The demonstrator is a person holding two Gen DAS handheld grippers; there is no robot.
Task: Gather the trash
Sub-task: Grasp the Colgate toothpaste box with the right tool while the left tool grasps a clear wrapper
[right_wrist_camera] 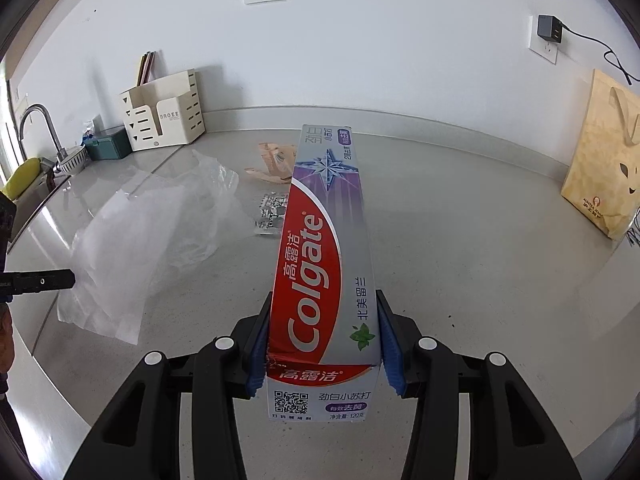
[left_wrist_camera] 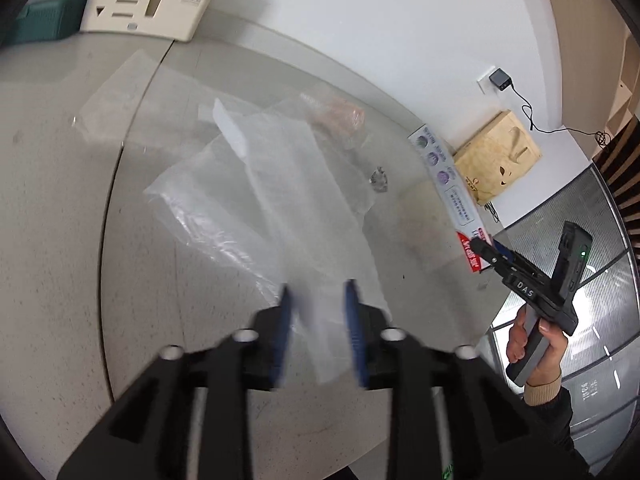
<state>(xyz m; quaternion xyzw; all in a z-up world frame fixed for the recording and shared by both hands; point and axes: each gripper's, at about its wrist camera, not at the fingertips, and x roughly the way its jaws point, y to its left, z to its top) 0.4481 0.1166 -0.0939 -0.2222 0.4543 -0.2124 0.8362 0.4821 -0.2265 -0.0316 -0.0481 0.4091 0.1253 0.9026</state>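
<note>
My right gripper [right_wrist_camera: 323, 344] is shut on a Colgate toothpaste box [right_wrist_camera: 324, 264] and holds it above the grey counter [right_wrist_camera: 460, 264]. The box [left_wrist_camera: 448, 184] and right gripper [left_wrist_camera: 486, 250] also show in the left wrist view. My left gripper [left_wrist_camera: 318, 312] has a clear plastic bag [left_wrist_camera: 272, 200] between its blue pads; the view is blurred and the jaws stand apart. The bag [right_wrist_camera: 132, 240] shows lifted at its left end in the right wrist view. A tan wrapper [right_wrist_camera: 272, 164] and a small foil wrapper [right_wrist_camera: 272, 216] lie on the counter.
A cream organiser [right_wrist_camera: 164, 120] and a green box [right_wrist_camera: 108, 146] stand at the back left by a tap [right_wrist_camera: 44, 128] and sink. A yellow paper bag [right_wrist_camera: 604, 168] stands at the right against the wall. Another clear film [left_wrist_camera: 116, 88] lies on the counter.
</note>
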